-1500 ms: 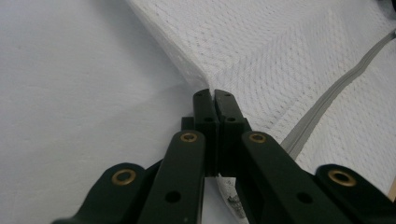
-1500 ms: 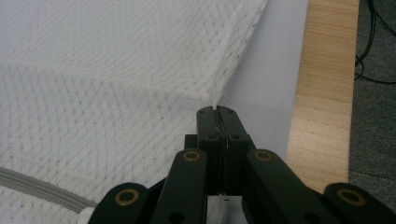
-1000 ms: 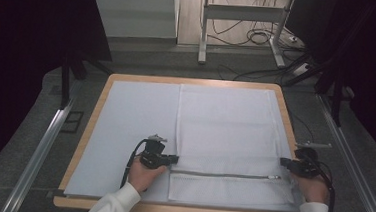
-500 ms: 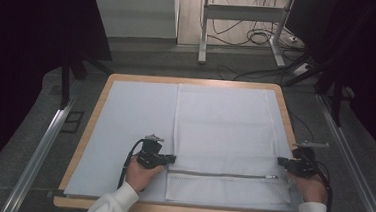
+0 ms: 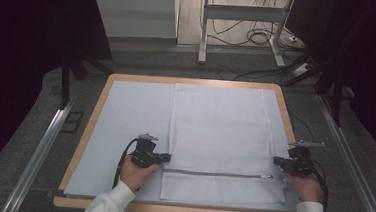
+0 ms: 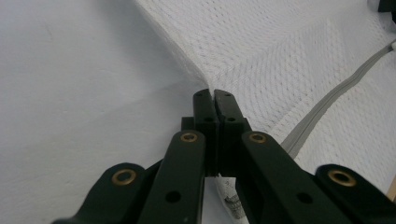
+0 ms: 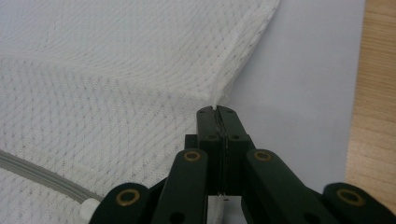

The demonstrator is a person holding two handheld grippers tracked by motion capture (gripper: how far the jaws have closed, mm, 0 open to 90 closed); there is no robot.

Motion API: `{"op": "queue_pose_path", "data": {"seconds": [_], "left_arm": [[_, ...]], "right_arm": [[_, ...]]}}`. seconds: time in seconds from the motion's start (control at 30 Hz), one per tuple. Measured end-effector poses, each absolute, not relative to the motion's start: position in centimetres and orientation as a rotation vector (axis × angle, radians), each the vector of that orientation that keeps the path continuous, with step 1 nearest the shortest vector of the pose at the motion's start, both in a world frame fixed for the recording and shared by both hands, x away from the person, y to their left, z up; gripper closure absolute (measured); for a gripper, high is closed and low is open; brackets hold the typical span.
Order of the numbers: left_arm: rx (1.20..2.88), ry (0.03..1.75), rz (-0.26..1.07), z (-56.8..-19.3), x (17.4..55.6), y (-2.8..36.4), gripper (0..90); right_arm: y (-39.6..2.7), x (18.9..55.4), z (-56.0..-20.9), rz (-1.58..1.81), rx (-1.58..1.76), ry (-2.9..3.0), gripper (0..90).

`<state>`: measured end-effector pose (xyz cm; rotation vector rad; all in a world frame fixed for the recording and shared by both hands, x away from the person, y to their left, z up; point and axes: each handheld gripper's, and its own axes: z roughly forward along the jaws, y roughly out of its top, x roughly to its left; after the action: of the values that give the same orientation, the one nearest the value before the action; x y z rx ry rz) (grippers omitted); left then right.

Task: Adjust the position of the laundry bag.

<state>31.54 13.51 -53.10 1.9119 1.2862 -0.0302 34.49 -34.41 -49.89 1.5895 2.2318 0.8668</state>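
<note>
Grippers unmoved, mesh bag likewise

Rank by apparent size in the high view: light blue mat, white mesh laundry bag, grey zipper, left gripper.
1. light blue mat
2. white mesh laundry bag
3. grey zipper, long but very thin
4. left gripper; compact, so the ranking against the zipper is unsure.

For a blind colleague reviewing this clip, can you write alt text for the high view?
A person's two hands each hold black tongs, left tongs and right tongs, pinching opposite side edges of a white mesh bag near its grey zipper. The bag lies flat on a pale sheet over a wooden-edged table.
</note>
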Motion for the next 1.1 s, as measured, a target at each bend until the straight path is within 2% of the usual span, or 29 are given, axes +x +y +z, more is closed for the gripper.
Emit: {"op": "queue_pose_path", "data": {"seconds": [1.1], "left_arm": [[1.887, 1.326, 0.017, -52.7, 31.0, 17.3, 89.9]], "right_arm": [[-31.1, 34.3, -50.2, 0.928, 1.522, 2.293, 88.3]]}}
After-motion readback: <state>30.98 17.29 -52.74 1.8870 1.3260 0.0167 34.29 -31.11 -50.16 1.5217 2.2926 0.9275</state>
